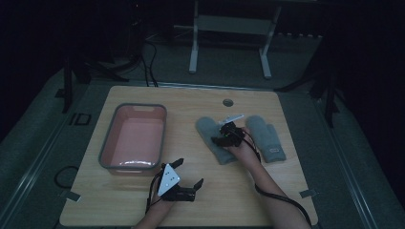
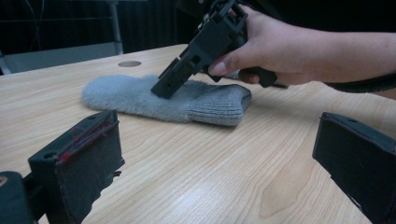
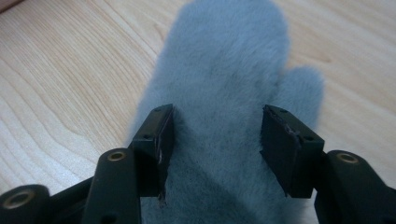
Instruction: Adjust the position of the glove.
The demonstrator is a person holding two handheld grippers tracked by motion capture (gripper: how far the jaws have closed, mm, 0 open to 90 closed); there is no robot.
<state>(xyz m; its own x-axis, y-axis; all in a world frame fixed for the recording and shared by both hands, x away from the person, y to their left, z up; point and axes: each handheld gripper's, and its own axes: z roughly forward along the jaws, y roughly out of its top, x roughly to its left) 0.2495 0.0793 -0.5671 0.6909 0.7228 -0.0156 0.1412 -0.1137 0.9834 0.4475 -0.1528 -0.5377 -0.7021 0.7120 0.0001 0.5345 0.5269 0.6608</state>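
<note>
A fluffy grey mitten [image 1: 207, 130] [image 2: 130, 95] [image 3: 224, 56] lies flat on the wooden table [image 1: 239, 191], its knit cuff toward the person. My right gripper [image 1: 220, 138] [image 3: 215, 135] points down onto its middle. The jaws stand partly apart, their tips on the fur with a strip of mitten between them, and the pads are not pressing on it. In the left gripper view the right gripper [image 2: 163, 88] touches the top of the mitten. A second grey mitten [image 1: 267, 138] lies just to the right. My left gripper [image 1: 189, 171] [image 2: 215, 163] rests near the front edge, wide open and holding nothing.
A pink tub with a grey rim [image 1: 107, 138] stands at the table's left, nothing visible inside. A round cable hole [image 1: 228, 102] sits near the far edge. A white desk frame [image 1: 193, 47] stands on the floor beyond the table.
</note>
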